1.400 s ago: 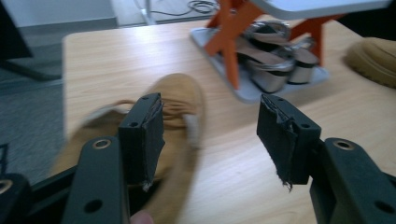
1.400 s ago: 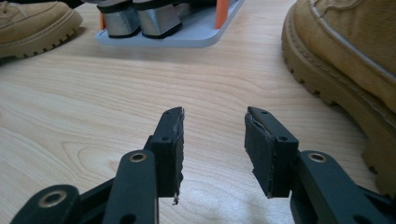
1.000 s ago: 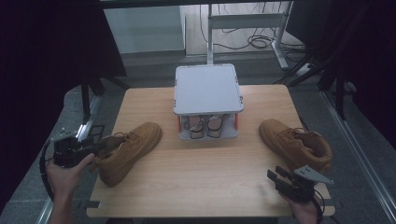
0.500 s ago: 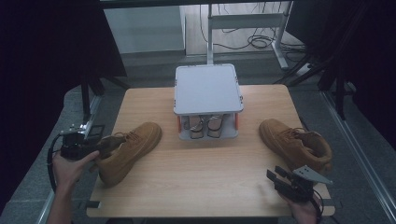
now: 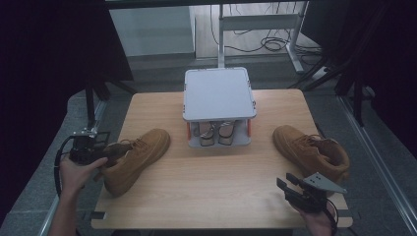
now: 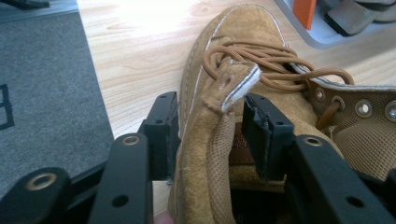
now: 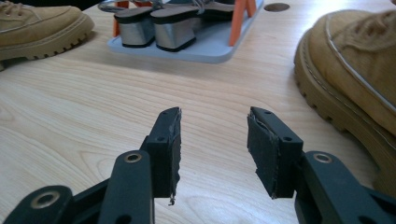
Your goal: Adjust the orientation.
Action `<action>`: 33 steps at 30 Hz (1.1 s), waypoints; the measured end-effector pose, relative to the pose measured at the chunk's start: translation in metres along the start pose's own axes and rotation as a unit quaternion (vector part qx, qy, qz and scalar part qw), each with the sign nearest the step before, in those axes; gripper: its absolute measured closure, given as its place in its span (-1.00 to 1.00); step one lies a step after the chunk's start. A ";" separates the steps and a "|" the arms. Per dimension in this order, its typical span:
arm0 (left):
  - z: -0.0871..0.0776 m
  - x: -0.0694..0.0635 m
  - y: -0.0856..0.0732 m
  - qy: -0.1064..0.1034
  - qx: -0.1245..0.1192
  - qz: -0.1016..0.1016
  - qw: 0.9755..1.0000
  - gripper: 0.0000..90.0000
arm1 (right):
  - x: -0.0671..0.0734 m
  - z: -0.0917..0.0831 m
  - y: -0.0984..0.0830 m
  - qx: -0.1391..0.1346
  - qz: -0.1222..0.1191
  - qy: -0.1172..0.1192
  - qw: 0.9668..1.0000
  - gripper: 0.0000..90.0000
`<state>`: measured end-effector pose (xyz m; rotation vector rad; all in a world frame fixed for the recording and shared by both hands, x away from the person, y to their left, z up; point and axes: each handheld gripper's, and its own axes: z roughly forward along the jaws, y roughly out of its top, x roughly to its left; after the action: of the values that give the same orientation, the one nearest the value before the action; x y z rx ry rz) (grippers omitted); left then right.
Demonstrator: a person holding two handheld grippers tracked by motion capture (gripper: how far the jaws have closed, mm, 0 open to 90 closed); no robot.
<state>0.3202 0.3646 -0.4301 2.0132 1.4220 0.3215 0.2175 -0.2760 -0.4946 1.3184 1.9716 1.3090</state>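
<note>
boot (image 5: 135,160) of tan suede lies on the left part of the bench (image 5: 216,196), toe toward the grey rack (image 5: 219,93) at the middle rear; this is the item being grasped. a matching second boot (image 5: 310,152) lies at the right part of the bench, well apart from the first.

left tongs (image 6: 210,121) now straddle the collar wall of the left boot at its heel end, one jaw outside the suede, the other inside the opening beside the laces (image 6: 261,60). compared with the earlier high views, the left hand (image 5: 78,172) has moved in toward the boot, and the jaws have just been closing with the collar between them. the outer pad meets the suede; contact of the inner pad cannot be confirmed, so treat the grip as not yet secured.

right tongs (image 7: 212,135) hover above bare bench just beside the second boot, jaws apart with nothing between them.

judgement: the grasp phase is under way; a lift should wait for full clamping on the collar.
</note>
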 end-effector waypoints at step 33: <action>0.001 0.000 0.000 0.011 -0.001 -0.028 1.000 0.64 | -0.154 -0.034 0.109 0.048 0.035 -0.074 0.996 0.12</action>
<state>0.3208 0.3646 -0.4304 1.9706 1.4874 0.3205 0.3133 -0.4157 -0.4055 1.4962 1.9222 1.1247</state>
